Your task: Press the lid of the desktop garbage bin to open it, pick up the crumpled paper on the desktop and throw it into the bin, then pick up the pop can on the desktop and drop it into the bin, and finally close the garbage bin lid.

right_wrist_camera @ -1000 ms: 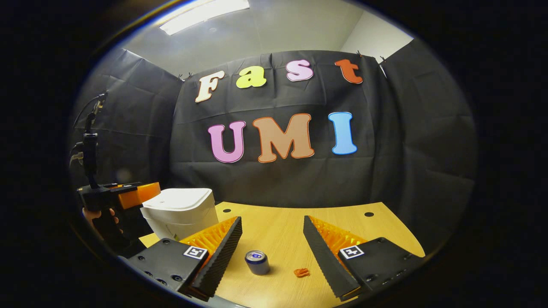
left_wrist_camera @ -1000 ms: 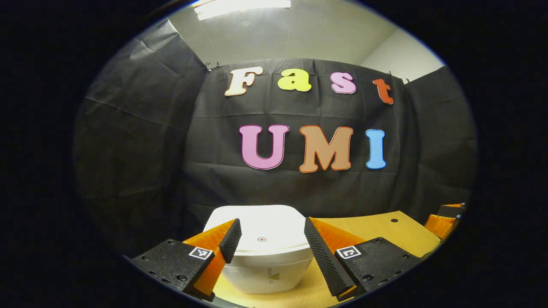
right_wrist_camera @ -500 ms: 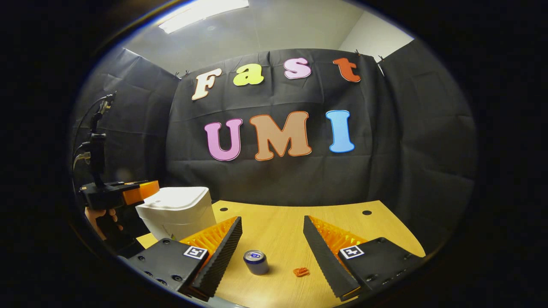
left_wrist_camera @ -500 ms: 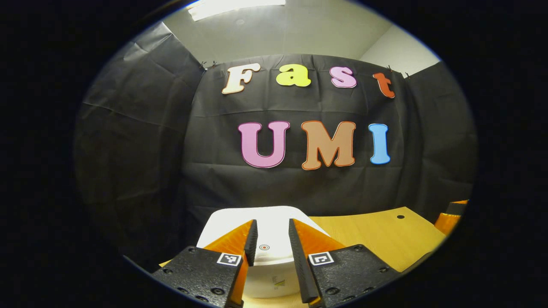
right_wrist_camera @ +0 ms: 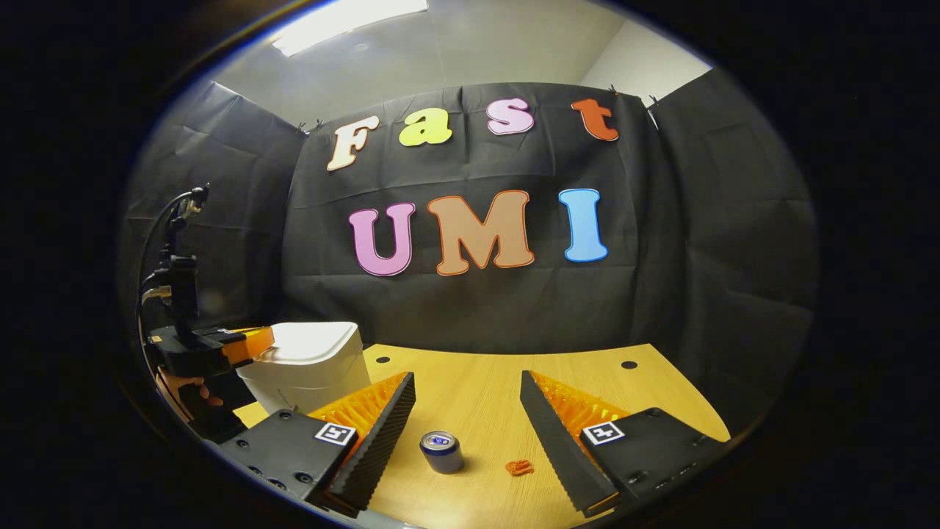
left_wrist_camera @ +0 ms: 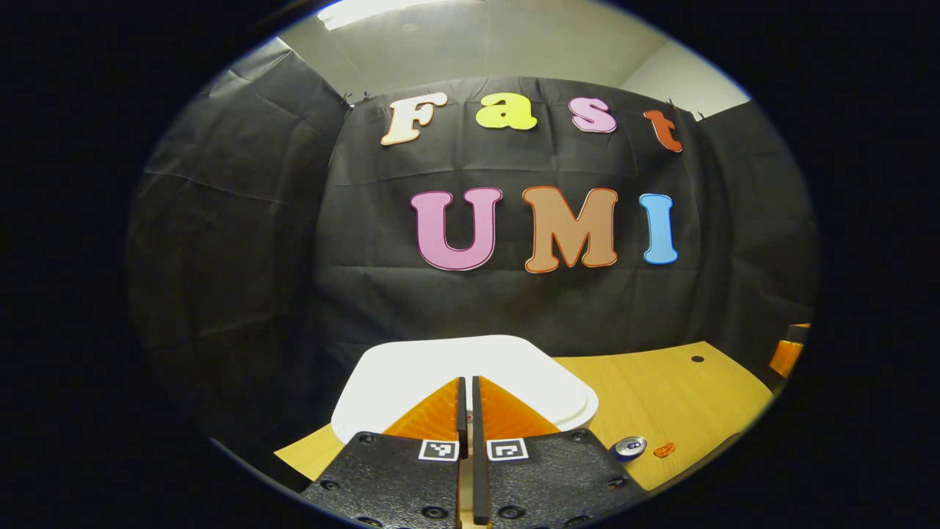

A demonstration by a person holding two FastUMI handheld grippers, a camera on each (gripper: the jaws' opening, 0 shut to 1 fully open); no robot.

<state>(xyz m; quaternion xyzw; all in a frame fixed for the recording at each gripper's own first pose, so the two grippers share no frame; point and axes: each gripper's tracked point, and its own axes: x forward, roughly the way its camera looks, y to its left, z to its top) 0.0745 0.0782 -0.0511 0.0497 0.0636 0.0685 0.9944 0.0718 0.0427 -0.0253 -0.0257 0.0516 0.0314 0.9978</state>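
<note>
Lid-pressing step: left gripper [left_wrist_camera: 465, 400], jaws clenched empty, sits over the bin lid [left_wrist_camera: 411, 375]. Beside the bin on the tabletop [right_wrist_camera: 477, 389] wait pop can [right_wrist_camera: 441, 450] and crumpled paper [right_wrist_camera: 519, 466]; right gripper [right_wrist_camera: 468, 433] released. Next, likely press down

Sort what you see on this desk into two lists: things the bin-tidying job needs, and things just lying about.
Needed for the job:
white garbage bin, lid down
pop can, upright
small orange crumpled paper
left gripper, over the lid
right gripper

Just there:
wooden desktop
black cloth wall
</note>
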